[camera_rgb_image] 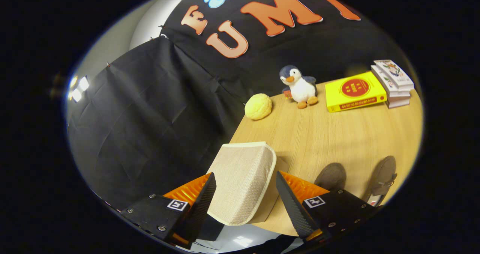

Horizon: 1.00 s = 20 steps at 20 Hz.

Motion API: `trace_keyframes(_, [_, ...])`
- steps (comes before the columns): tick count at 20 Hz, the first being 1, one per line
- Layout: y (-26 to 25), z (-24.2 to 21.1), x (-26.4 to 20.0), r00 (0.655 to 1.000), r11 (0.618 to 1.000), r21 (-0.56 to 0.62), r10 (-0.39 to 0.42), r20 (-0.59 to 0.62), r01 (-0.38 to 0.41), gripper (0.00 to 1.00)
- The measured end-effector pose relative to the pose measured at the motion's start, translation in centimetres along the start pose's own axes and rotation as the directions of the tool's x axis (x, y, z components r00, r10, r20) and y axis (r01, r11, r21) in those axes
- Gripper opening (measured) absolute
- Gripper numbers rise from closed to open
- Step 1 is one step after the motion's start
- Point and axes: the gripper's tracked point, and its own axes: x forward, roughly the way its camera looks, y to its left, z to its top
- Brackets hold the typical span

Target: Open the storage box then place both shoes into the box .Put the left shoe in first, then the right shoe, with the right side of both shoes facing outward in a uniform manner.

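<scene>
Gripper (245, 194): fingers spread wide apart, gripping nothing; the box sits between them, touched by neither so far as can be told.
Wall: black cloth hangs behind and to the left of the table.
Table (337, 134): light wood, seen tilted; its near corner lies under the box.
Box (243, 181): beige woven fabric with pale trim, lid down, at the table's near corner, between the fingers.
Book (354, 91): yellow with a red disc, lying flat at the far edge.
Stack (393, 83): white books piled just beside the yellow one.
Shoes: two brown ones, one (330, 176) just beyond the right finger, the other (384, 179) near it, further right.
Penguin (300, 86): plush toy upright at the far edge.
Bun (258, 106): yellow, round, left of the penguin.
</scene>
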Motion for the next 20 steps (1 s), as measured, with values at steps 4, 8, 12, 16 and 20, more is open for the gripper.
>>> trace_keyframes(4, [-1.5, -3.6, 3.1, 0.994, 0.999, 0.045, 0.003, -0.114, 0.002, 0.96])
trace_keyframes(8, [-2.3, -6.8, 5.7, 0.978, 0.997, 0.078, 0.033, -0.207, -0.017, 0.96])
trace_keyframes(12, [-1.7, -8.0, 7.1, 0.964, 0.99, 0.132, 0.088, -0.25, -0.056, 0.97])
trace_keyframes(16, [-1.1, -8.4, 8.1, 0.957, 0.973, 0.206, 0.153, -0.248, -0.102, 0.96])
trace_keyframes(20, [-0.3, -8.3, 8.5, 0.949, 0.951, 0.278, 0.203, -0.24, -0.133, 0.95])
